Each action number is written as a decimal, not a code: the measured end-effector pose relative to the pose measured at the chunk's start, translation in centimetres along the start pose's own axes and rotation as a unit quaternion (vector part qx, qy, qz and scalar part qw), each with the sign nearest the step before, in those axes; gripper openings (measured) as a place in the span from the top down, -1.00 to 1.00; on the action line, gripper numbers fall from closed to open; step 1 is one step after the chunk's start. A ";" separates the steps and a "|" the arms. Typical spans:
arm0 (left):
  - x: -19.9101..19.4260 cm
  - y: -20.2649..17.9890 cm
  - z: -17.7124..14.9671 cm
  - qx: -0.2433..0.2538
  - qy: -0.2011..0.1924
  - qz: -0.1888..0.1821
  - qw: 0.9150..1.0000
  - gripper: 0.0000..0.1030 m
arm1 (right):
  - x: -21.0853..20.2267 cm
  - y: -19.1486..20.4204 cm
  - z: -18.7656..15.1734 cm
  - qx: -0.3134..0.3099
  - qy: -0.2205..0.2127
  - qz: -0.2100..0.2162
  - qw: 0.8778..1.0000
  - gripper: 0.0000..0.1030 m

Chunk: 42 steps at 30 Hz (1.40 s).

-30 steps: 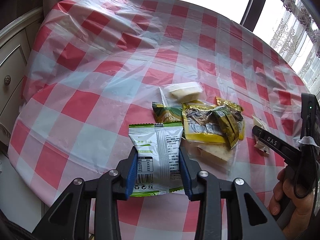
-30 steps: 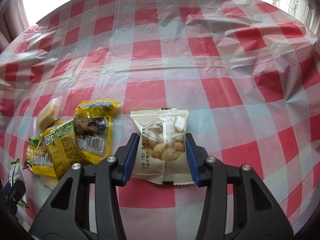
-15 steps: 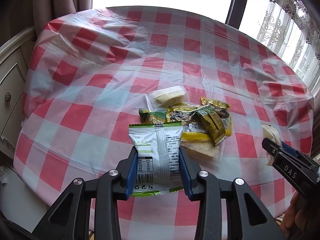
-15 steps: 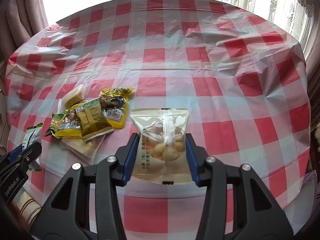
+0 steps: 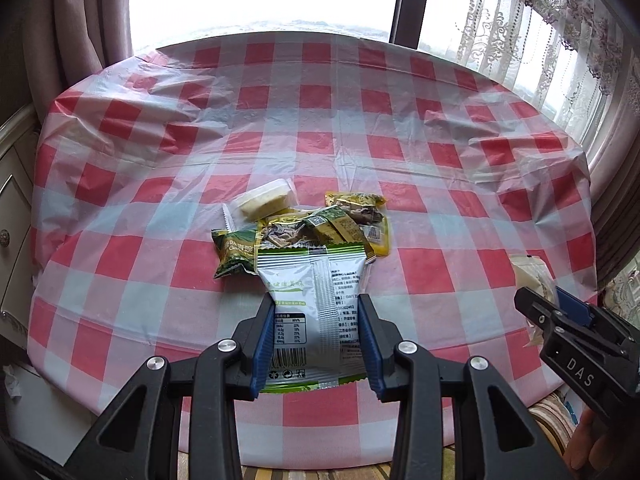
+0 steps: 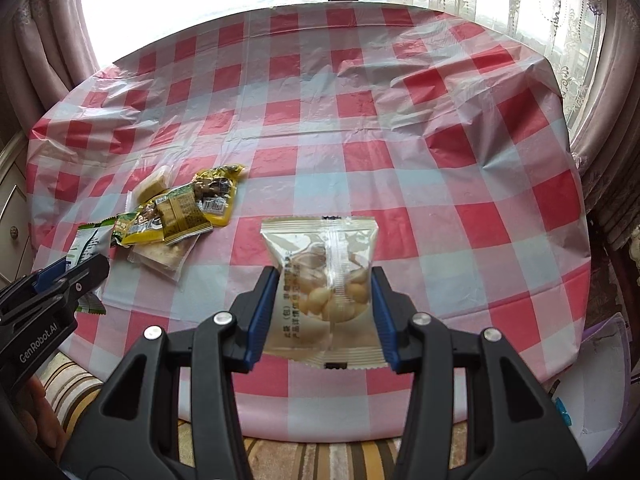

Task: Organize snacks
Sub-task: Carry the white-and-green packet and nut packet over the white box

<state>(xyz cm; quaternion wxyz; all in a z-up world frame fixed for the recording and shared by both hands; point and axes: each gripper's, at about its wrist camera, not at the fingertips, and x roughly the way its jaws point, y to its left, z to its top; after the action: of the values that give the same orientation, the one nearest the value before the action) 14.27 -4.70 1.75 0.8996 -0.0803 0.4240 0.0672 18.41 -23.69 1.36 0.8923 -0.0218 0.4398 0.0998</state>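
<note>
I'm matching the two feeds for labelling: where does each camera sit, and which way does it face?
Left wrist: rides the left gripper, facing the red-checked round table; its fingers clamp a silver-green snack packet.
Right wrist: rides the right gripper, facing windowward; clamps a clear nut packet.
Shared: yellow-green snack pile, each other's gripper.

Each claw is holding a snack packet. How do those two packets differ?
The left claw holds a white-and-green packet, opaque, with a barcode and nutrition table. The right claw holds a beige packet with a clear window showing pale round nuts. Both are flat sealed pouches, pinched by their sides, lifted above the checked tablecloth.
</note>
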 end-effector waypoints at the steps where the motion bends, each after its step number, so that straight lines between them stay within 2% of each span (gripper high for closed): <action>1: -0.2 -0.6 0.0 0.006 0.001 -0.004 1.000 0.23 | -0.3 -0.4 -0.2 0.003 0.000 0.000 1.000 0.04; 11: -1.4 -7.8 -0.9 0.085 0.015 -0.051 0.995 0.23 | -2.8 -6.1 -2.6 0.048 0.004 -0.004 0.999 0.04; 20: -1.4 -15.6 -2.1 0.163 0.045 -0.114 0.979 0.23 | -4.9 -13.6 -5.3 0.111 0.003 -0.035 0.993 0.03; 23: -1.3 -18.6 -2.9 0.194 0.063 -0.139 0.969 0.23 | -5.4 -16.6 -6.5 0.134 0.005 -0.050 0.990 0.03; 27: -1.3 -22.7 -4.2 0.236 0.089 -0.175 0.952 0.23 | -5.8 -20.8 -8.3 0.166 0.013 -0.075 0.983 0.03; 31: -1.5 -26.5 -5.7 0.276 0.112 -0.207 0.932 0.23 | -6.4 -24.7 -10.5 0.198 0.025 -0.099 0.975 0.03; 34: -1.2 -28.8 -7.1 0.296 0.149 -0.233 0.915 0.23 | -6.8 -26.9 -12.1 0.216 0.035 -0.113 0.969 0.03; 39: -1.2 -31.8 -9.7 0.335 0.189 -0.254 0.887 0.23 | -6.9 -29.6 -14.4 0.243 0.049 -0.127 0.961 0.03; 42: -1.3 -33.0 -11.0 0.353 0.206 -0.260 0.875 0.23 | -6.6 -30.5 -15.4 0.252 0.059 -0.130 0.957 0.02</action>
<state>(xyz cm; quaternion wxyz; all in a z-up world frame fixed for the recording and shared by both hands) 11.39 -39.24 -1.23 0.7453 0.1230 0.5593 -0.3415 8.49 -56.50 -4.29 0.8467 0.1415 0.4955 -0.1323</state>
